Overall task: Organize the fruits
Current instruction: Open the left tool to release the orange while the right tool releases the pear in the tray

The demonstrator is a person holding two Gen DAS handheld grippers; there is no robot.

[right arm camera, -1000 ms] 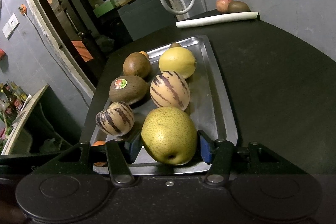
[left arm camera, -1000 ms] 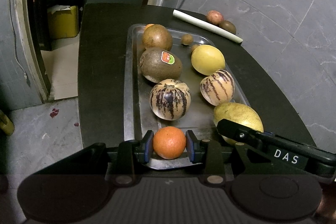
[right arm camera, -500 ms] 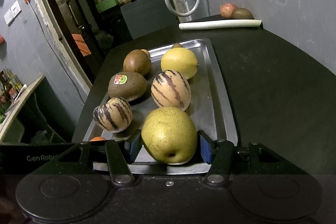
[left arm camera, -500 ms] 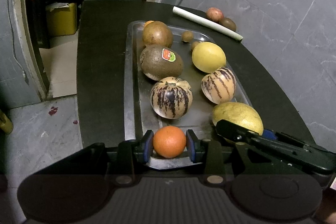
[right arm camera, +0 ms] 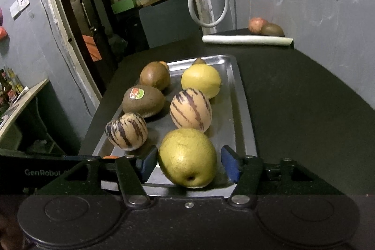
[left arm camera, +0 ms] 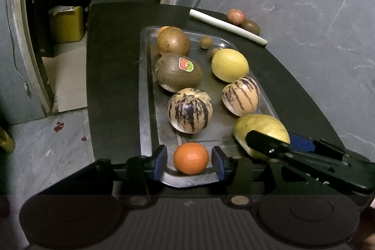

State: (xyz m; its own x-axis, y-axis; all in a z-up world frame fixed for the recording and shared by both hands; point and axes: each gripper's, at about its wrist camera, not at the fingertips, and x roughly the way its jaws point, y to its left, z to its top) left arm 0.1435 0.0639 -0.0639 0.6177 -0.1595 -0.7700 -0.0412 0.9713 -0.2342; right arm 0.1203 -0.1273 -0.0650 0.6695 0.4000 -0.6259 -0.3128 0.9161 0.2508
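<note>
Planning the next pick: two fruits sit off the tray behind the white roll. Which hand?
Right, likely. Left gripper around the orange and right gripper around the pear have both just been opening; the right one is on the tray side nearer the red fruit and brown fruit.

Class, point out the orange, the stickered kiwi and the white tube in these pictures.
orange (left arm camera: 191, 157), left wrist view, its front face.
stickered kiwi (right arm camera: 143, 102), right wrist view, its middle.
white tube (right arm camera: 247, 40), right wrist view, mid-length.

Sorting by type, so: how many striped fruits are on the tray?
2. One striped fruit mid-tray beside the stickered one, the other near the right rim. None seems hidden.
</note>
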